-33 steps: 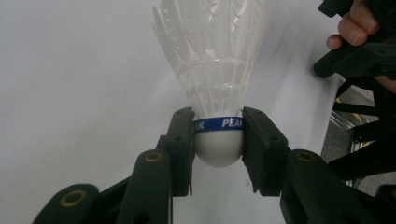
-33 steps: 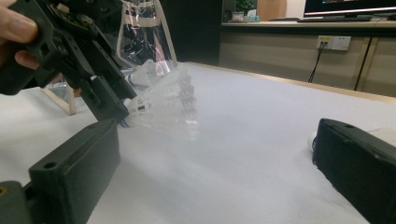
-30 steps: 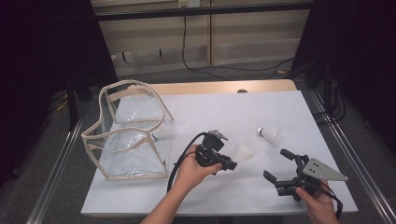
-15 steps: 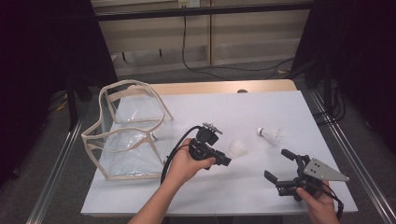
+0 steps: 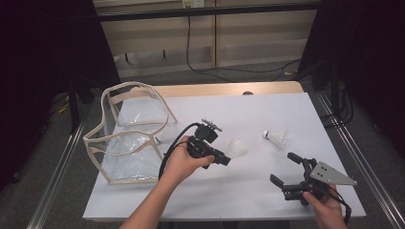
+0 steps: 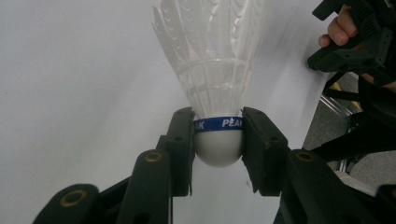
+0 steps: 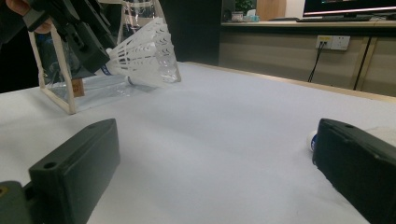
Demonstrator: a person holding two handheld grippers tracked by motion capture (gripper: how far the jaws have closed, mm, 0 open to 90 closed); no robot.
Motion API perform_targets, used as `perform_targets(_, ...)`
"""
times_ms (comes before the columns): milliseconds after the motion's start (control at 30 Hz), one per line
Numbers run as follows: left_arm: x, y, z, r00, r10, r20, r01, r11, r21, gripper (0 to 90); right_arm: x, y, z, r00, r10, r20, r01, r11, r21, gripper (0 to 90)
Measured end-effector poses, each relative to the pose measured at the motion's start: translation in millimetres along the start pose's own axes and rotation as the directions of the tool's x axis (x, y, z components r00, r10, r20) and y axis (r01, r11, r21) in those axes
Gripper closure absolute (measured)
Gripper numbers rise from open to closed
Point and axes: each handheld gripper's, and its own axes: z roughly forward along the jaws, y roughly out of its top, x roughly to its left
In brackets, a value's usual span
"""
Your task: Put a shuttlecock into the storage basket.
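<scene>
Clamping a shuttlecock (image 6: 218, 84) by its cork, the left gripper (image 6: 218, 140) hung above the surface (image 5: 267, 109); the right gripper (image 5: 286, 168) sat wide open, empty.

The shuttlecock (image 6: 215, 70) had white feathers and a smooth glossy cork; the bag (image 5: 129, 138) was clear glossy plastic; the table (image 5: 267, 109) looked matt.

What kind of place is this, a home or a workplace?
Probably a lab or office workroom: a plain white table between dark curtains, wall sockets with trailing cables, and a desk with a monitor behind.
</scene>
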Motion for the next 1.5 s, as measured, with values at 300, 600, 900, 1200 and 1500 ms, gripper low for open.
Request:
perform_targets(300,0.0,3.8,-9.1,0.9999,0.001,-0.011,-0.001,0.9999,0.011,65.2,0.5,0.0,0.4,1.0,0.0,-0.004,0.0,1.0,0.003,0.6)
perform_targets(600,2.7,5.2,-16.3,0.9999,-0.005,-0.015,0.005,0.9999,0.014,65.3,0.3,-0.1,0.7,1.0,0.004,-0.004,-0.004,1.0,0.005,0.6)
perform_targets(900,3.1,7.4,-22.6,0.9999,0.0,-0.016,0.001,0.9998,0.022,65.3,0.2,-0.2,0.7,1.0,0.0,-0.003,0.0,1.0,0.006,0.6)
perform_targets(1200,3.6,10.1,-29.6,0.9999,-0.003,-0.01,0.003,0.9996,0.029,65.3,0.0,-0.2,0.6,1.0,0.003,-0.004,-0.003,1.0,0.006,0.6)
perform_targets(1500,3.2,10.7,-34.7,1.0,-0.002,0.004,0.001,0.9994,0.035,65.3,0.2,-0.2,0.8,1.0,0.002,-0.005,-0.002,1.0,0.006,0.6)
